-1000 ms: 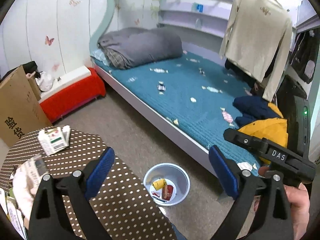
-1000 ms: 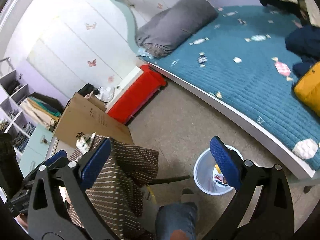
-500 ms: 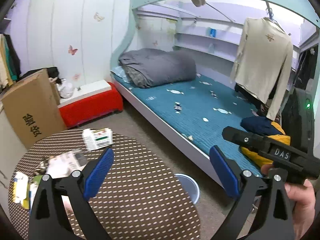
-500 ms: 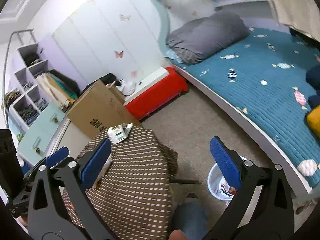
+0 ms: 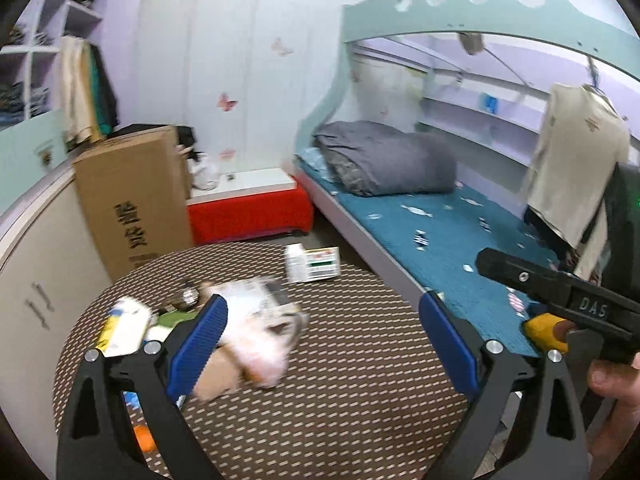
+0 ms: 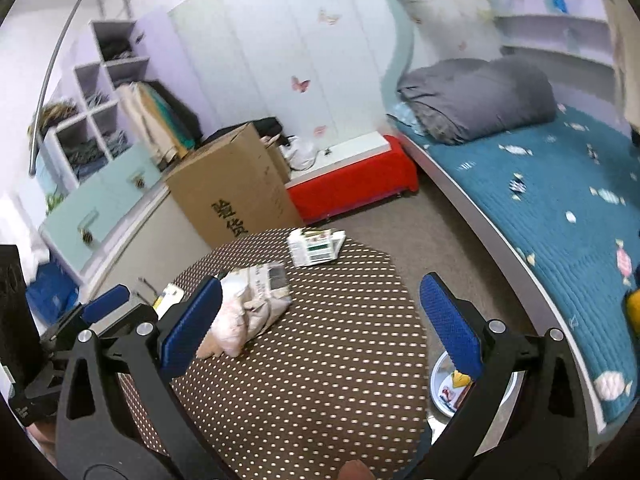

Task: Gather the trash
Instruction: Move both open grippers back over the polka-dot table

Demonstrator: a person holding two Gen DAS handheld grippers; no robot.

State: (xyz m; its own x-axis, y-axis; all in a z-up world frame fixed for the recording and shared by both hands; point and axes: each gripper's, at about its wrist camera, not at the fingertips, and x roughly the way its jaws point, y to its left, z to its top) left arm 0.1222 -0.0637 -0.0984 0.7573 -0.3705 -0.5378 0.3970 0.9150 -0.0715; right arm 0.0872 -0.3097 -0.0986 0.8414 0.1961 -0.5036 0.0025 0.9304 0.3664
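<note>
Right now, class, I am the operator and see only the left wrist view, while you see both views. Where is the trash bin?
Observer: The bin stands on the floor, between the round table and the bed.
Operator: Is it empty?
Observer: No. A yellow wrapper and a red-and-white packet lie inside.
Operator: Something pale on the table is blurred for me.
Observer: The right wrist view shows it sharply. It is a crumpled bag with a printed label on top.
</note>
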